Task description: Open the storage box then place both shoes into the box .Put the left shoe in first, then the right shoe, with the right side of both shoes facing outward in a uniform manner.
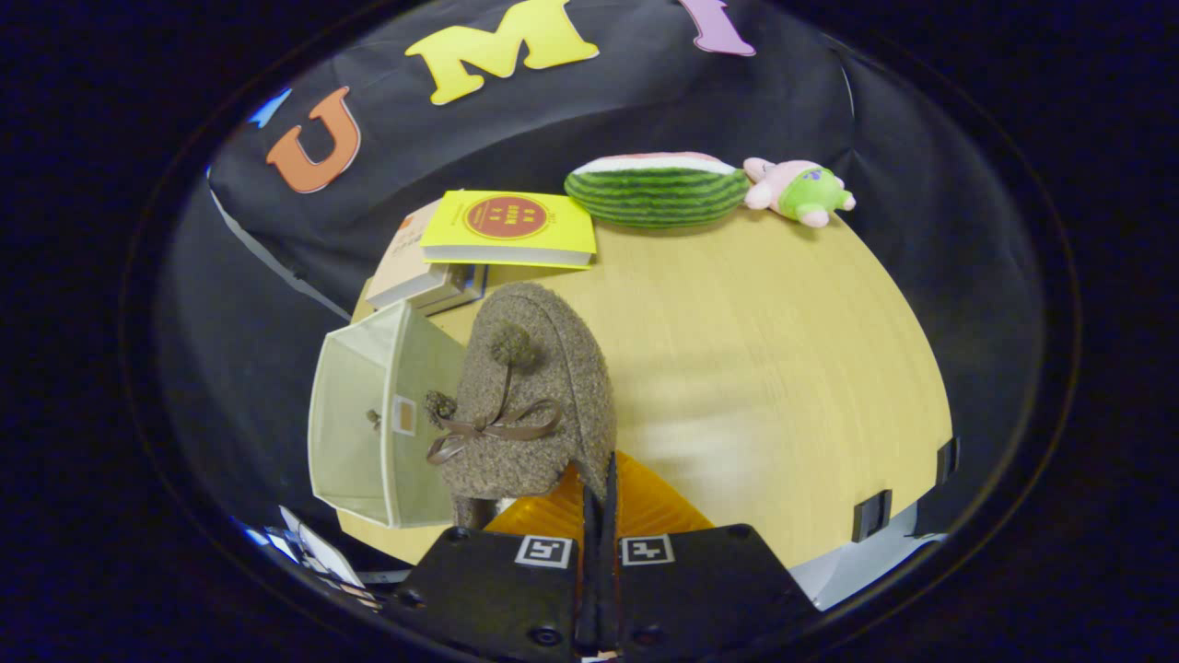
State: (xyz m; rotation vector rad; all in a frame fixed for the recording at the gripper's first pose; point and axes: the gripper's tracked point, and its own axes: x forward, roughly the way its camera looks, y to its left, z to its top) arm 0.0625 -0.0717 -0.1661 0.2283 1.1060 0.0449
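A fisheye camera riding on the claw [599,502] looks forward and steeply down along its two closed fingers onto the pale wooden tabletop [764,350], very near a brown woolly slipper [530,396], with the green striped watermelon plush [656,191] at the far edge.

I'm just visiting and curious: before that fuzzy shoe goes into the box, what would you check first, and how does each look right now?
1. Hand-held gripper clamped on the shoe: ok, fingers nearly together, pinching the shoe at its edge.
2. Storage box open: ok, its opening faces the shoe.
3. Shoe lined up with the opening: ok, it hangs right beside it.
4. Room inside the box: cannot tell, the interior is partly hidden.
5. Left shoe or right shoe: cannot tell.
6. Books clear of the path: ok, they lie beyond the box.
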